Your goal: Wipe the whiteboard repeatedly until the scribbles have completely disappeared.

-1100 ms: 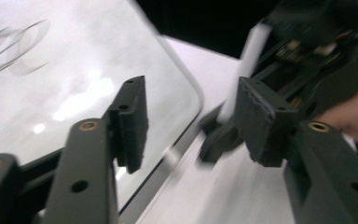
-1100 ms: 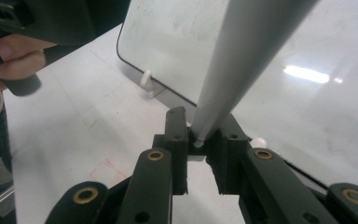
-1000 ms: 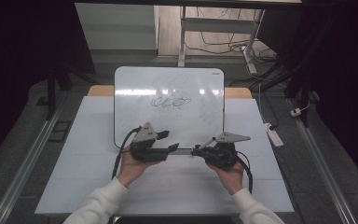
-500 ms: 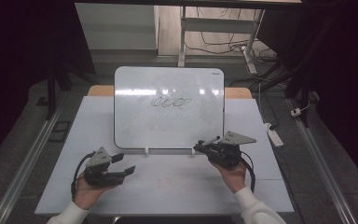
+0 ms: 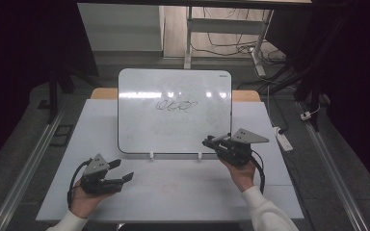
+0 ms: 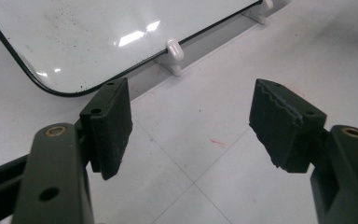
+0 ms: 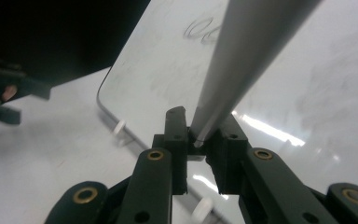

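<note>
Whiteboard (image 5: 174,111) stands tilted at the table's (image 5: 183,187) 12 o'clock side, a dark scribble (image 5: 176,105) near its centre. Right gripper (image 7: 200,140), at the board's 5 o'clock corner, has jaws closed on a grey marker (image 7: 242,60); the shaft runs up and away from between the pads. Left gripper (image 6: 191,123), at the table's 7 o'clock, holds jaws spread wide, nothing between them, bare table beneath.

A white table (image 5: 173,192) carries a propped whiteboard (image 5: 173,113) on small white feet (image 5: 151,155).
</note>
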`<state>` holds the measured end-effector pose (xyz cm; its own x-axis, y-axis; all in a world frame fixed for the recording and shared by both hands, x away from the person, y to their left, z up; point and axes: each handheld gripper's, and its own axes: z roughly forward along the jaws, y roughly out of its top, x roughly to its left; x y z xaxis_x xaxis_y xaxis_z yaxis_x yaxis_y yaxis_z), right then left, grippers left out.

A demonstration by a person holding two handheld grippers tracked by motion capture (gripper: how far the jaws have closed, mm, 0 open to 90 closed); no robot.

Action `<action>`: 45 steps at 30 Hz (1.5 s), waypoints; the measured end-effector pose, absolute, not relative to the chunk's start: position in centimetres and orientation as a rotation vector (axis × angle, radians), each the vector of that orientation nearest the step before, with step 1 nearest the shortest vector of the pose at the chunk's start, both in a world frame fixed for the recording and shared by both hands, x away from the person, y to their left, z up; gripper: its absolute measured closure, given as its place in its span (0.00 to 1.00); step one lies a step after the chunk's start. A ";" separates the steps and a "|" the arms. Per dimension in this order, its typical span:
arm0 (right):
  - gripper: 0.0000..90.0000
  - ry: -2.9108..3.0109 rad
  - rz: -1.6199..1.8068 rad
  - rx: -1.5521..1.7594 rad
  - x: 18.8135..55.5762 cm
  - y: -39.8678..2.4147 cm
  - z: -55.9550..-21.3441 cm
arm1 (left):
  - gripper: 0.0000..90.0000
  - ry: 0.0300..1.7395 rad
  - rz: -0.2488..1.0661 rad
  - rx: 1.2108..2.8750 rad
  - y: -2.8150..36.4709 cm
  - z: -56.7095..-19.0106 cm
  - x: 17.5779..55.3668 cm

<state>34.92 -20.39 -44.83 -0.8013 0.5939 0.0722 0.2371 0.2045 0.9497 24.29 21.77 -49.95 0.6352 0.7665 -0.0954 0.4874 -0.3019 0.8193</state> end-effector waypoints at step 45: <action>0.87 2.156 1.548 0.702 45.5 -12.5 -44.5 | 0.34 1.013 0.369 1.941 22.5 -50.6 24.9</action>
